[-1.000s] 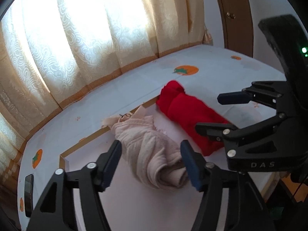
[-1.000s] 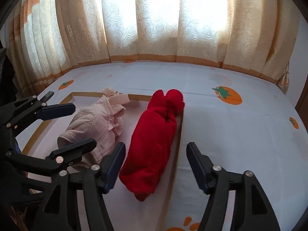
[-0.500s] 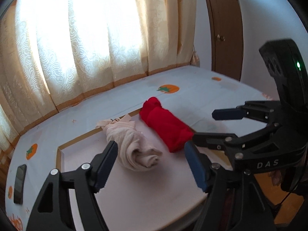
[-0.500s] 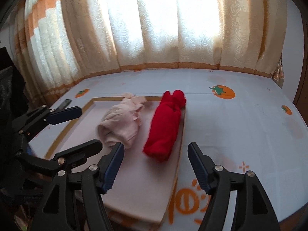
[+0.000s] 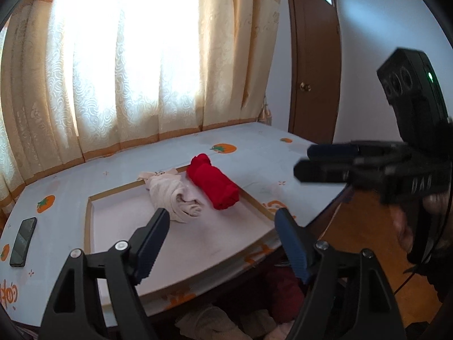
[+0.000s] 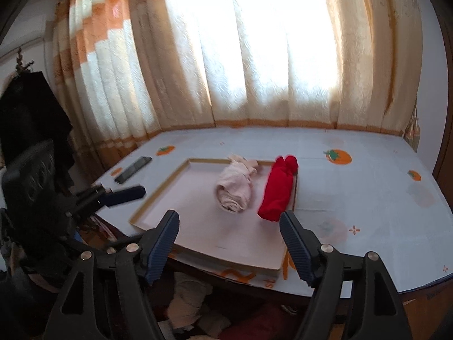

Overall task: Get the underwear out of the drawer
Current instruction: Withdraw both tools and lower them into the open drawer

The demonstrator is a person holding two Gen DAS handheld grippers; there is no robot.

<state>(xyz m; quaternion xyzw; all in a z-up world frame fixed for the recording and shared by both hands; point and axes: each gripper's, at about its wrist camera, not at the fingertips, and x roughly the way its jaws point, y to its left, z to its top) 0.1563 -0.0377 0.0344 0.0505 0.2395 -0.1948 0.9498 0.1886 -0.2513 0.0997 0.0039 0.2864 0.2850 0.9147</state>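
Observation:
A pale pink underwear roll (image 5: 175, 198) (image 6: 235, 189) and a red underwear roll (image 5: 215, 184) (image 6: 279, 189) lie side by side on a shallow cardboard tray (image 5: 88, 221) (image 6: 158, 198) on the table. My left gripper (image 5: 220, 216) (image 6: 121, 198) hovers in front of the tray, its jaws opening with nothing between them. To its right my right gripper (image 6: 228, 218) (image 5: 311, 161) hangs at the same distance, jaws also opening and empty. Below the table edge an open drawer shows beige cloth (image 6: 187, 303) and dark red cloth (image 5: 283, 291).
The table wears a pale cloth with orange fruit prints (image 6: 338, 157). A dark phone (image 5: 22, 242) (image 6: 133, 170) lies left of the tray. Cream curtains (image 6: 254, 56) hang behind, a brown door (image 5: 311, 85) stands at the right, and a dark chair (image 6: 31, 170) at the left.
Both grippers have drawn back and up from the two rolls, which now look smaller and farther off. The table's front edge and the drawer below have come into view. Both jaws stand wider.

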